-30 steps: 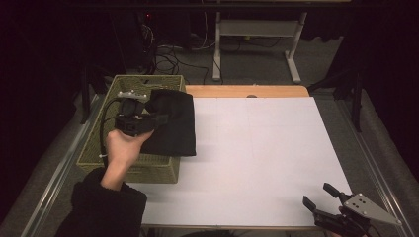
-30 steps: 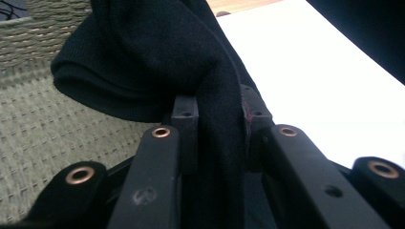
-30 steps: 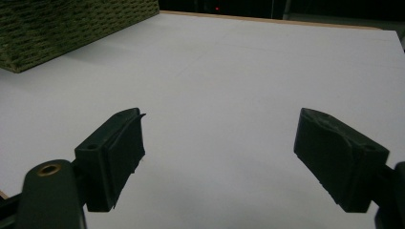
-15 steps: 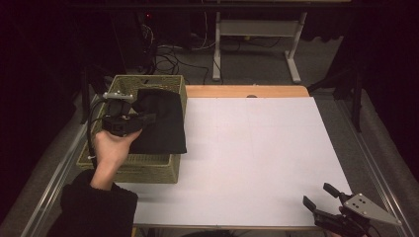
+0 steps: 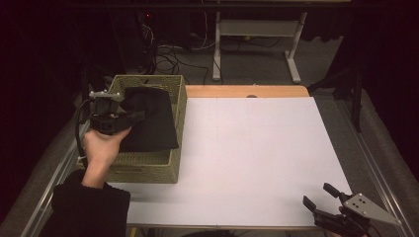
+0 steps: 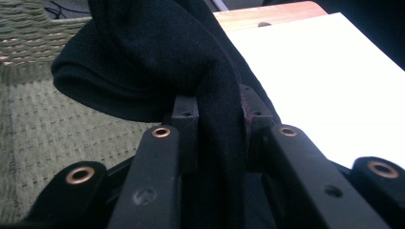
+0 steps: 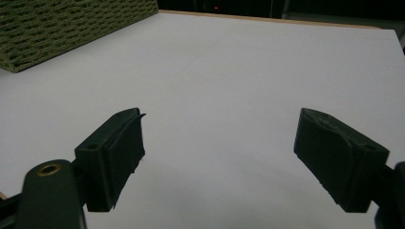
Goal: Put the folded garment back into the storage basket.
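The left gripper (image 5: 132, 117) is clamping a fold of the black cloth (image 5: 150, 123), jaws pinched tight on the fabric, and the cloth is draping over the green woven basket (image 5: 148, 170) at the table's nine o'clock. The bite is looking deep and secure in the left gripper view, so the smart play is lifting straight up until the hanging hem is clearing the basket's three o'clock rim, since a trailing edge could be snagging there. The white table top (image 5: 257, 158) is lying bare toward three o'clock, offering plenty of room for swinging across. The right gripper (image 5: 323, 197) is waiting at five o'clock, jaws spread wide, gripping nothing, near the table's front edge.
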`<state>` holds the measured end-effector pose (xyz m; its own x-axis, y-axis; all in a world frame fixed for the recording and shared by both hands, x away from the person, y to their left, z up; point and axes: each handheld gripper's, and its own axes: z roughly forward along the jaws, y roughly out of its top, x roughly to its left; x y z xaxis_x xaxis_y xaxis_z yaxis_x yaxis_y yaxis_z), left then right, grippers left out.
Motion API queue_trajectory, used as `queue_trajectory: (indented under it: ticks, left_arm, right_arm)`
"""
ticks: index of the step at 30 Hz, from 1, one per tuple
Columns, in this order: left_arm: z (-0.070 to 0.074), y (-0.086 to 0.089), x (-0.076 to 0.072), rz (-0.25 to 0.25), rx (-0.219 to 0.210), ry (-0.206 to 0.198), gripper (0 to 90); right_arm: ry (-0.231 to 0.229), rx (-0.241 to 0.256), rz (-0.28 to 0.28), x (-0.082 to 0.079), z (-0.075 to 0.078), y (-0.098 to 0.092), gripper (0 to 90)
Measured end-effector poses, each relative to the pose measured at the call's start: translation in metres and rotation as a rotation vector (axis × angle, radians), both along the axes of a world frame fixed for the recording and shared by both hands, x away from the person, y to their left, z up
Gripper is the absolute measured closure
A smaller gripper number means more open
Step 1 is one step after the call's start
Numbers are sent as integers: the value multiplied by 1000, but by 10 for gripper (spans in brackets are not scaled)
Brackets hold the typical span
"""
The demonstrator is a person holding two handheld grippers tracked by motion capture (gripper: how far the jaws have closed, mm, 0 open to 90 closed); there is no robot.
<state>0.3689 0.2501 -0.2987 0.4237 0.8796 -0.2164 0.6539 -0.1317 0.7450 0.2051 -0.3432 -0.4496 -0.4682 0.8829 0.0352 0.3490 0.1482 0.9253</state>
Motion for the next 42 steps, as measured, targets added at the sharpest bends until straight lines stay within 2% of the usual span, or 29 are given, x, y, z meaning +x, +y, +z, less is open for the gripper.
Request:
queue_trajectory:
  ticks: [9, 13, 19, 22, 34, 39, 42]
  left_arm:
    - [-1, 13, 2, 38, 14, 1, 707]
    - [-6, 20, 5, 59, 17, 8, 707]
    - [-11, 22, 11, 76, 35, 30, 707]
    - [-15, 22, 16, 91, 28, 34, 706]
    - [-26, 8, 30, 77, 46, 68, 705]
    - [-32, -1, 37, 59, 68, 90, 704]
    - [-36, -5, 41, 57, 62, 100, 706]
  right_arm:
    - [3, -4, -1, 0, 0, 0, 178]
    - [3, 1, -3, 0, 0, 0, 178]
    - [4, 2, -3, 0, 0, 0, 178]
    - [5, 1, -4, 0, 0, 0, 178]
    - [3, 1, -2, 0, 0, 0, 178]
    - [4, 3, -3, 0, 0, 0, 178]
    - [4, 0, -2, 0, 0, 0, 178]
